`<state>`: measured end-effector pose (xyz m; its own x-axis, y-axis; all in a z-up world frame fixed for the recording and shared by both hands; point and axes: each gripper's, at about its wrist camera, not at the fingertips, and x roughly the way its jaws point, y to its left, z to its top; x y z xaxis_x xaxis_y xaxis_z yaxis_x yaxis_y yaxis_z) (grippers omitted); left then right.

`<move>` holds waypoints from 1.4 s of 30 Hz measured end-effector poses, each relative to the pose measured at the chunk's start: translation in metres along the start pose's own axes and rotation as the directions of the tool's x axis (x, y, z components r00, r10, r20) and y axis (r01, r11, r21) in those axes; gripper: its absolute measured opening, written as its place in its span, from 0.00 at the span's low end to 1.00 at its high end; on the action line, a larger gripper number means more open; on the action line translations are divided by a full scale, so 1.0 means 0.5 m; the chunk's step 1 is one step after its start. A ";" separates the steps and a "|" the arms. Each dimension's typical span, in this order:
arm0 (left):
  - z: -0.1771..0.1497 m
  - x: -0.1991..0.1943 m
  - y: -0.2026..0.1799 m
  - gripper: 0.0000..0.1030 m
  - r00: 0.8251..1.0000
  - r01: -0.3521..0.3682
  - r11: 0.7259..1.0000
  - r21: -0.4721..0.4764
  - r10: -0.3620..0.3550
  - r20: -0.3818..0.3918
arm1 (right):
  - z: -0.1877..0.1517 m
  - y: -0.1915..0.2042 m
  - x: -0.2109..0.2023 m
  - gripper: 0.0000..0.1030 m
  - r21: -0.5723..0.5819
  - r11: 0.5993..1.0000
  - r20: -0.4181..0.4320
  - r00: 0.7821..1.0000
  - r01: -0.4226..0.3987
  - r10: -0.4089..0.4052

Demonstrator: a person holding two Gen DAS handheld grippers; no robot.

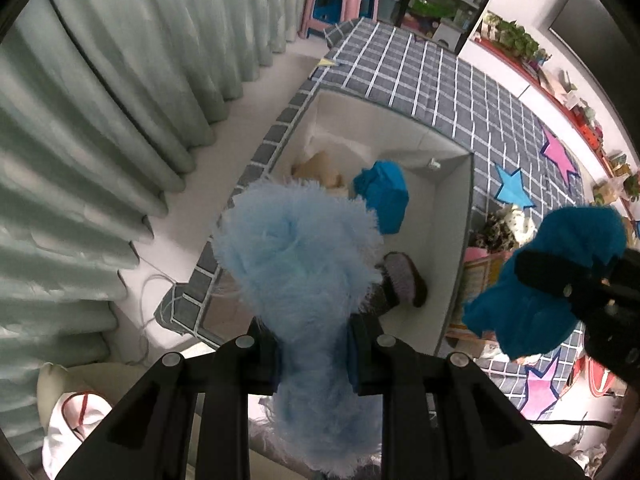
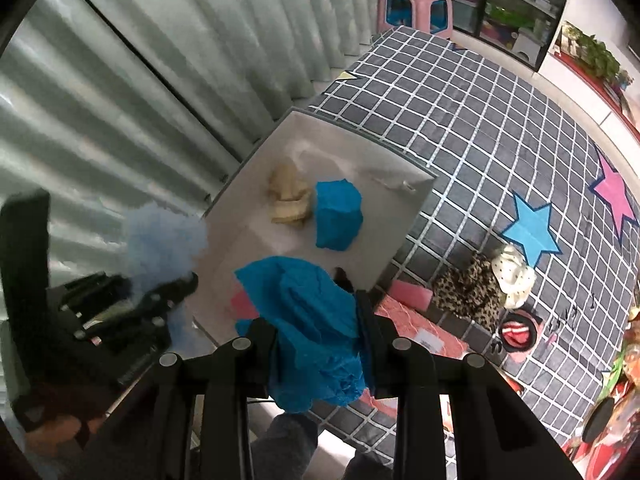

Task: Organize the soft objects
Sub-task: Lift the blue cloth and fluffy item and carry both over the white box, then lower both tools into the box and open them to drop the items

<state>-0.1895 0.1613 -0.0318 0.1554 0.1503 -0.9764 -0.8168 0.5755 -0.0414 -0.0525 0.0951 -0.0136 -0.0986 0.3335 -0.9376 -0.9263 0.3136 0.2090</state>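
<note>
A fluffy pale-blue plush piece (image 1: 298, 256) is clamped in the left tongs (image 1: 314, 354), directly above the open white storage box (image 1: 448, 216) at frame centre. A bright-blue fleece bundle (image 2: 308, 320) is clamped in the right tongs (image 2: 316, 350), just short of the box's near edge.

Checked rug (image 2: 472, 120) (white box (image 2: 404, 216) atop)

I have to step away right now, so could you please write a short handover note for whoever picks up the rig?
Left tool: shut on the fluffy pale-blue item, held above the white box.
Right tool: shut on a teal cloth, also held up, near the box.
In the box: another teal piece, a beige item, a purple-brown item.
On the rug: a leopard-print item and a cream one, not yet collected.
Left: drop both held items in the box, then probably fetch those two.
</note>
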 end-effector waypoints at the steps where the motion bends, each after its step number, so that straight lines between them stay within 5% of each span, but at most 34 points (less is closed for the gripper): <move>1: -0.001 0.007 0.001 0.26 1.000 -0.001 1.000 0.001 0.001 -0.007 | 0.004 0.003 0.004 0.31 -0.003 1.000 -0.005 1.000 0.000 0.000; 15: -0.008 0.102 0.026 0.26 0.995 -0.019 1.000 -0.018 0.017 -0.101 | 0.049 0.027 0.085 0.31 -0.014 1.000 -0.089 0.996 0.008 -0.009; 42: 0.000 0.150 0.021 0.28 0.990 -0.031 0.999 -0.015 0.028 -0.139 | 0.067 0.028 0.149 0.31 0.015 1.000 -0.155 0.988 -0.014 0.016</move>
<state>-0.1865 0.1788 -0.1052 0.0533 0.0530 -0.9972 -0.8294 0.5585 -0.0147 -0.0606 0.1543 -0.0711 -0.1691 0.1964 -0.9658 -0.9193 0.3219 0.2264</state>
